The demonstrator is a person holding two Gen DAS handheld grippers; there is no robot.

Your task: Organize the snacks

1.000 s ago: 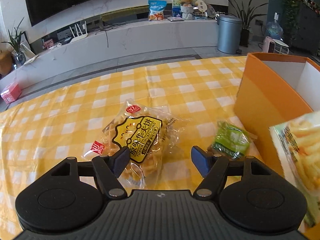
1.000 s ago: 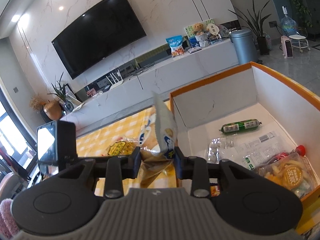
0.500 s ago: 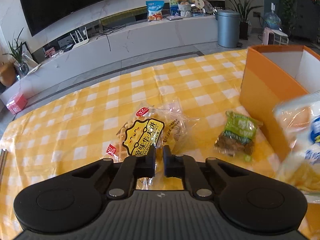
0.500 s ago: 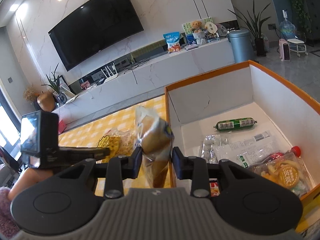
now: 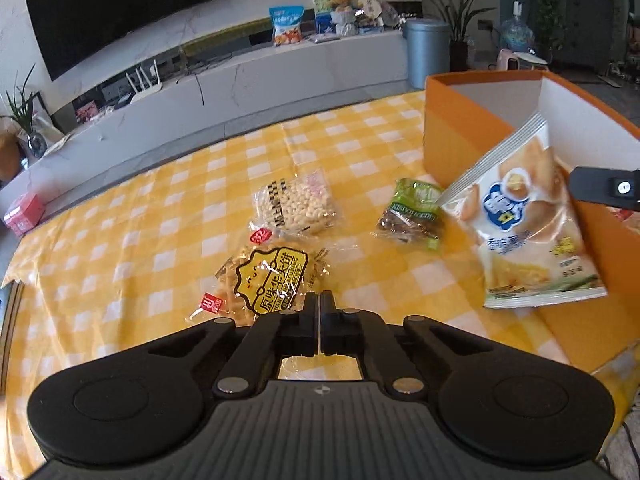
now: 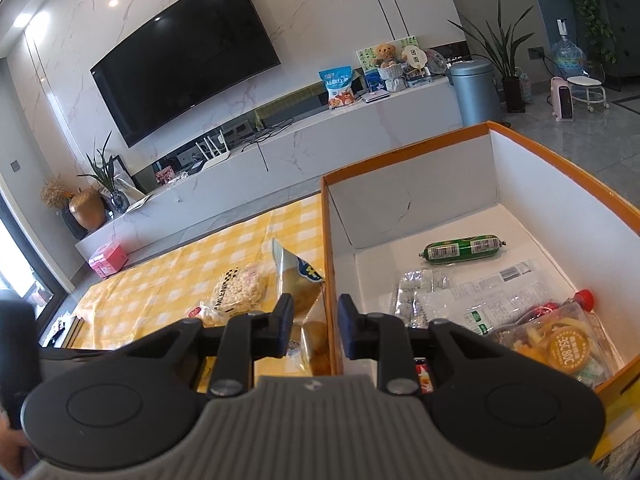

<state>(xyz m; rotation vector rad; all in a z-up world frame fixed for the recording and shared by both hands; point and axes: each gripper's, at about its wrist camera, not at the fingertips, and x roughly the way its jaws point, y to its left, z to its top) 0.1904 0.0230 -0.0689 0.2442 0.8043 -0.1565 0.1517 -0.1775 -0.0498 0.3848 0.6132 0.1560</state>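
Your yellow checked tablecloth [image 5: 140,240] carries the orange box [image 5: 460,140] at its right side. The white-and-blue snack bag [image 5: 524,220] hangs tilted just outside the box's near wall, clear of the cloth. It stands between the fingers of your right gripper [image 6: 314,314], closer to the left finger. Those jaws have just been closing and grip the bag. The waffle packet [image 5: 268,280] lies flat on the cloth, its near edge right at the tips of your left gripper [image 5: 320,308]. That gripper's fingers are pressed together. Whether they pinch the packet's clear film cannot be told. Beyond lie a pale grain packet [image 5: 296,204] and a small green packet [image 5: 416,212].
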